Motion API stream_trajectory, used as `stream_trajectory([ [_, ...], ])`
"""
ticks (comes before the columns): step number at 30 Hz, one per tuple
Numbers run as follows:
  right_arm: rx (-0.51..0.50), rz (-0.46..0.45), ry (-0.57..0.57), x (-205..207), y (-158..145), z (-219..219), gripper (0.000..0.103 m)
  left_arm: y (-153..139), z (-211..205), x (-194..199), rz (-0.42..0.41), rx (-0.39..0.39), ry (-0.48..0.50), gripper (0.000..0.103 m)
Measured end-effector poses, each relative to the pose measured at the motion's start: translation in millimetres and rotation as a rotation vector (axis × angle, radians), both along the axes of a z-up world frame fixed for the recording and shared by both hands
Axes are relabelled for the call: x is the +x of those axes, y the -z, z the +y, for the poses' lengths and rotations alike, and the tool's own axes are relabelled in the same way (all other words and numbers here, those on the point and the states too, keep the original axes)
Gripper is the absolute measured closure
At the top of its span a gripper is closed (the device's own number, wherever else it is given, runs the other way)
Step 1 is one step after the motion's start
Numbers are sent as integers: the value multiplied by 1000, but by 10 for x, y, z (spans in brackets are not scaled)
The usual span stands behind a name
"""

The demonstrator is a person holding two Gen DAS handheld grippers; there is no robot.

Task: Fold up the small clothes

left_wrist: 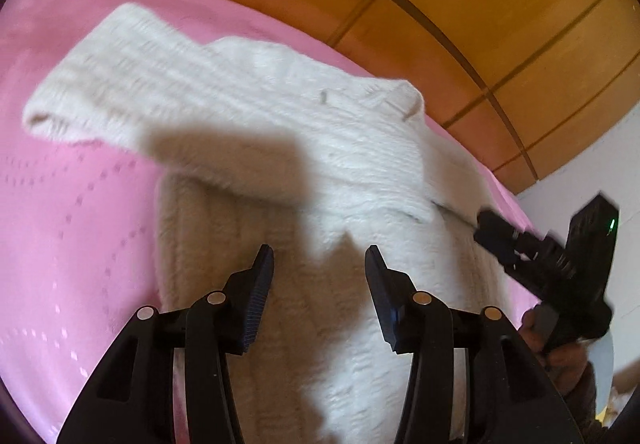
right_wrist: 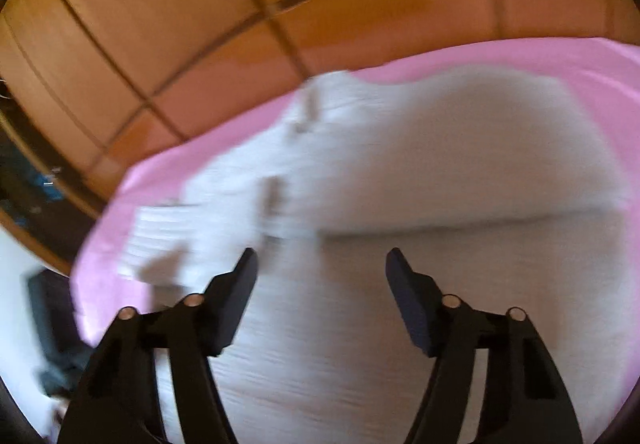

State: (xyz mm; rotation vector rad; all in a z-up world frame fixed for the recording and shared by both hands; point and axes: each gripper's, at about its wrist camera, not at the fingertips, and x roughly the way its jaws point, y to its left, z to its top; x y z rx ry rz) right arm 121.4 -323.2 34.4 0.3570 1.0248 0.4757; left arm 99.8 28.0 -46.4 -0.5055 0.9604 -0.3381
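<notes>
A white knitted sweater (left_wrist: 280,148) lies on a pink sheet (left_wrist: 72,204), one sleeve folded across its body toward the upper left. My left gripper (left_wrist: 320,256) is open and empty above the sweater's lower body. My right gripper (right_wrist: 322,260) is open and empty above the same sweater (right_wrist: 400,244), which is blurred in the right wrist view. The right gripper also shows in the left wrist view (left_wrist: 496,240), at the sweater's right edge.
A wooden panelled wardrobe (left_wrist: 440,4) stands behind the pink sheet (right_wrist: 180,172). A white wall (left_wrist: 580,184) is at the right. A dark object (right_wrist: 52,324) sits beyond the sheet's left edge in the right wrist view.
</notes>
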Motion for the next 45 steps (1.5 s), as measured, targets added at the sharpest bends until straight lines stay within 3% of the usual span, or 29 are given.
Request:
stream_trajectory([
  [2,-11,56,-53,115,92,262,42,40,78,-49,1,-14,-11,56],
  [3,-58,98,-76,180,194,443,47,44,78,-58,-3,-12,-14,56],
  [4,-110,115,-89,226,266,584,63,27,49,-17,-5,-7,-14,56],
  [5,-137,111,-96,237,276,653,72,30,48,-30,-8,1,-12,56],
  [6,-165,89,-112,250,221,746,91,29,63,-77,-11,8,-9,56],
  [7,-155,68,-131,251,115,792,97,37,62,-81,-11,9,-8,56],
  [11,-156,-154,-114,159,-526,707,97,45,48,-50,-4,2,-9,56],
  [14,-186,-263,-41,161,-850,443,97,-13,59,-1,-5,0,-23,56],
  [17,-209,-270,51,262,-880,77,97,-37,119,88,-8,-3,-59,56],
  [20,-230,-214,145,366,-707,-307,97,-27,241,181,10,-36,-109,56],
  [24,-248,-102,252,468,-318,-773,97,-17,347,217,13,-22,-153,56],
  [29,-261,20,326,460,167,-1060,97,14,355,221,23,-5,-160,56],
  [33,-264,9,339,413,252,-1147,97,-36,298,212,28,36,-148,56],
  [36,-289,6,325,453,235,-1128,96,-104,377,166,29,-9,-147,56],
  [38,-288,-4,330,436,184,-1151,88,-162,516,156,29,-79,-169,54],
  [40,-298,-27,352,400,117,-1187,54,-217,685,160,19,-138,-211,45],
  [45,-262,-96,365,228,-80,-1198,42,-187,981,382,61,-249,-254,45],
])
